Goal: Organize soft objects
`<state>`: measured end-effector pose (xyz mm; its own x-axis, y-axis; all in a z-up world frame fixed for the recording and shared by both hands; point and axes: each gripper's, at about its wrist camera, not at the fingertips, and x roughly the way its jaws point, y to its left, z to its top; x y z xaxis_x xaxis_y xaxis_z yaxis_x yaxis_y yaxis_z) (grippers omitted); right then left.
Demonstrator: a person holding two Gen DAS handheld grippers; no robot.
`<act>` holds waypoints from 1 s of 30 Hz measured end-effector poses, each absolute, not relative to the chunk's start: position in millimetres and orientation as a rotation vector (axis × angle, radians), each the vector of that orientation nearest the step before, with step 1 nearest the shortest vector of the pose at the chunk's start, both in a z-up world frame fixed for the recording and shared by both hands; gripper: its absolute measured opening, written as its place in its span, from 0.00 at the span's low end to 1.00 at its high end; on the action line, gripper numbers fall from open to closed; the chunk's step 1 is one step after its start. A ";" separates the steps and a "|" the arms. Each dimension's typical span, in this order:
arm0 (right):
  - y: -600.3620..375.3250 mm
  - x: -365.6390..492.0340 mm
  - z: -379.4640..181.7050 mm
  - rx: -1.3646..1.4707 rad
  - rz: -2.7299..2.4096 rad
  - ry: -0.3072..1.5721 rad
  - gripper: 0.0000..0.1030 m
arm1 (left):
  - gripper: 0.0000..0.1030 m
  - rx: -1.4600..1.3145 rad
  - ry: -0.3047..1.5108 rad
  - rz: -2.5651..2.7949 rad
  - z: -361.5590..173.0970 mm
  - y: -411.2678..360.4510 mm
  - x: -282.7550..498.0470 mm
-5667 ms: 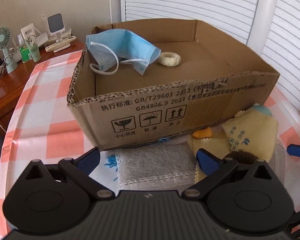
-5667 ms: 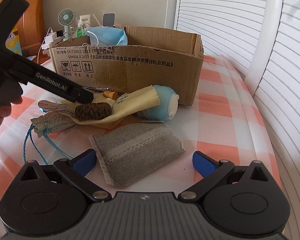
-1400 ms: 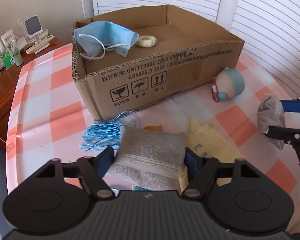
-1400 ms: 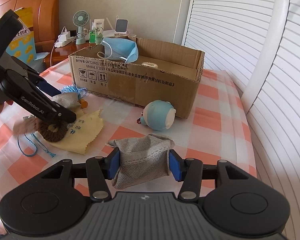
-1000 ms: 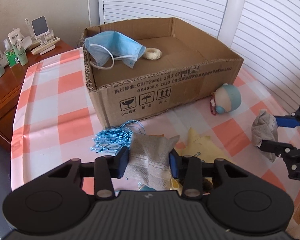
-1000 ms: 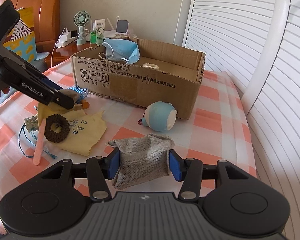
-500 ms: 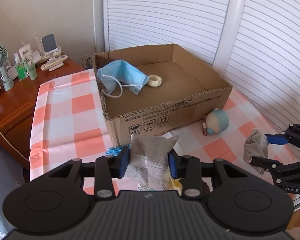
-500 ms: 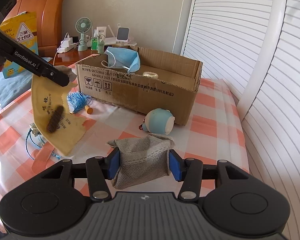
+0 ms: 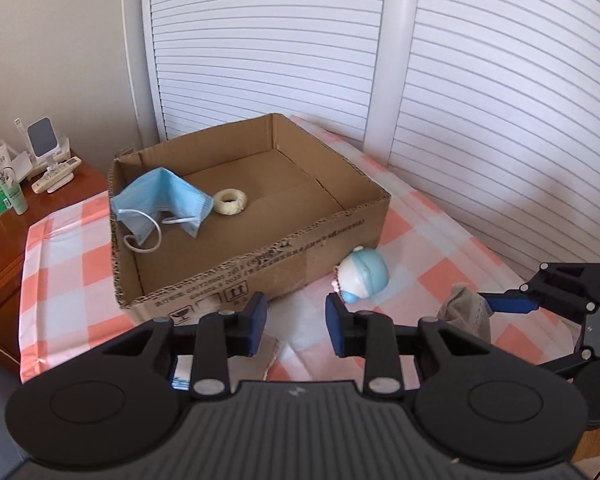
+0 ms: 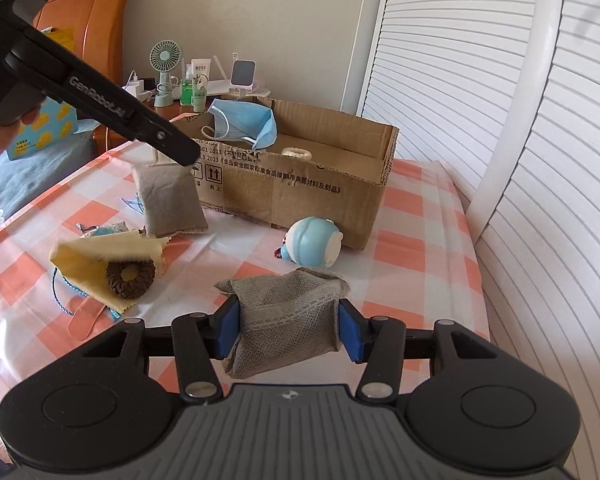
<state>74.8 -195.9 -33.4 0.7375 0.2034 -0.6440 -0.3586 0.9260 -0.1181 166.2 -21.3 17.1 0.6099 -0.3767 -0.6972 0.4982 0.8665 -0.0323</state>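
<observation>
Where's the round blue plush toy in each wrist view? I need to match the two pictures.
Left wrist: blue plush toy right of centre, on the checked cloth near the cardboard box's front right corner.
Right wrist: mid-frame, in front of the box, just beyond the gray pouch clamped in the right gripper.
Shared landmark: the cardboard box with the blue face mask over its rim.

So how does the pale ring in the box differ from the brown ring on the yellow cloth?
The pale ring is cream and lies inside the cardboard box beside the blue mask; the brown ring is dark and lies outside it, on the yellow cloth. Both are soft-looking loops lying flat.
</observation>
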 end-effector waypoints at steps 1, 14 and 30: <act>-196.4 74.4 -33.7 -0.242 0.311 0.675 0.54 | 0.31 0.180 0.766 -0.504 13.8 -23.1 165.8; -197.0 85.6 -45.5 -0.241 0.323 0.709 0.54 | 0.60 0.257 0.792 -0.321 -44.6 0.9 169.5; -195.5 101.0 -55.8 -0.238 0.311 0.746 0.54 | 0.24 0.298 0.759 -0.366 -49.9 -4.9 174.9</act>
